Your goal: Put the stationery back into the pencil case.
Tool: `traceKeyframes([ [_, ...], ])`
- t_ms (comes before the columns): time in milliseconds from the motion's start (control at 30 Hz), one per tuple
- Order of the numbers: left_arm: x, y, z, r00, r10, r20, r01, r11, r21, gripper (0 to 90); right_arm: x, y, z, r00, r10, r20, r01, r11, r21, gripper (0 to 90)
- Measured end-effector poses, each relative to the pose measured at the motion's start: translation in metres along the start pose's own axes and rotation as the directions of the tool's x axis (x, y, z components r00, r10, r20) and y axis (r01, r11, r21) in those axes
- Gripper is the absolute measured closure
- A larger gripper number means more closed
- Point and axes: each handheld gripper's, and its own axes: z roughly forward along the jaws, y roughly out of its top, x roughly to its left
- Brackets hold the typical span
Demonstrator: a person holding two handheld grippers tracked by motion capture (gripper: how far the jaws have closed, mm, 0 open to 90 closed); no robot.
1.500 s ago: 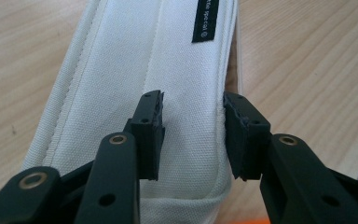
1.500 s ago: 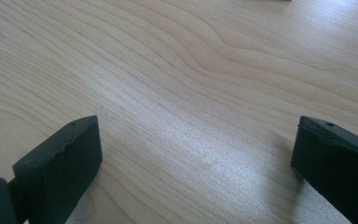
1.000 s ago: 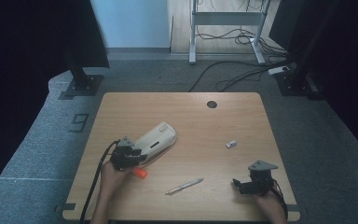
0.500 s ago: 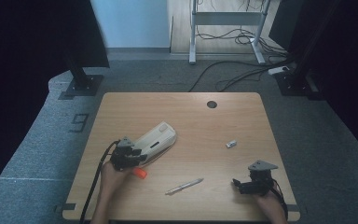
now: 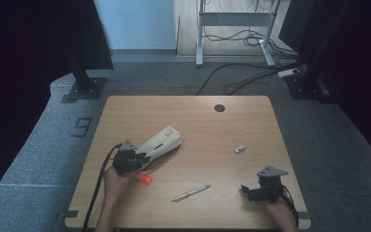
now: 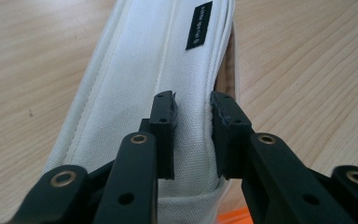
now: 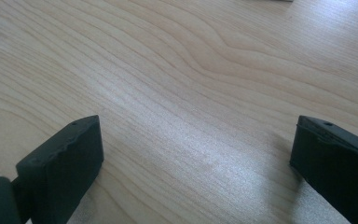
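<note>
While pinching a fold of the white fabric pouch (image 6: pixel 168 70), left gripper (image 6: pixel 193 105) low at the pouch's near end, jaws narrow and just drawn closer, pads pressed into the cloth on both sides. Small black label sewn to the pouch top, farther along from the pinch; a brown edge visible along the pouch's right side in the left gripper view. Sliver of an orange piece (image 6: pixel 235 217) at the bottom edge of that view, just under the jaws.

Seen from the high view: pouch (image 5: pixel 162 142) lying aslant on the left half of the wooden worktop (image 5: pixel 207 125), long axis running from the left gripper (image 5: pixel 127 158) up and to the right. Orange piece (image 5: pixel 145 179) on the wood just beside that gripper, toward the person. Pen (image 5: pixel 191 193) flat on the worktop near the front edge, between the two hands. Small silver-white item (image 5: pixel 240 149) to the right of centre, well apart from the pouch. Dark round grommet (image 5: pixel 219 107) near the far edge.

Right gripper (image 5: pixel 248 192) resting low at the front right of the worktop, well apart from the pouch. Jaws of the right gripper (image 7: pixel 193 154) spread wide over bare wood grain, nothing between them.
</note>
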Motion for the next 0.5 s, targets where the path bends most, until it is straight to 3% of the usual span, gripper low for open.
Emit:
traceKeyframes([
  [200,0.004,0.002,-0.006,0.9987,-0.04,0.033,0.041,0.9987,-0.032,73.4,0.0,0.0,0.0,1.0,-0.002,-0.003,0.002,1.0,0.0,2.1],
  [300,0.009,0.003,-0.011,0.9943,-0.082,0.068,0.085,0.995,-0.052,74.0,0.0,0.0,0.0,1.0,-0.003,-0.004,0.003,1.0,0.0,2.1],
  [500,0.013,0.004,-0.013,0.9895,-0.115,0.089,0.12,0.9912,-0.056,74.0,-0.001,0.001,0.001,0.9998,-0.007,-0.016,0.006,1.0,-0.005,3.3],
])
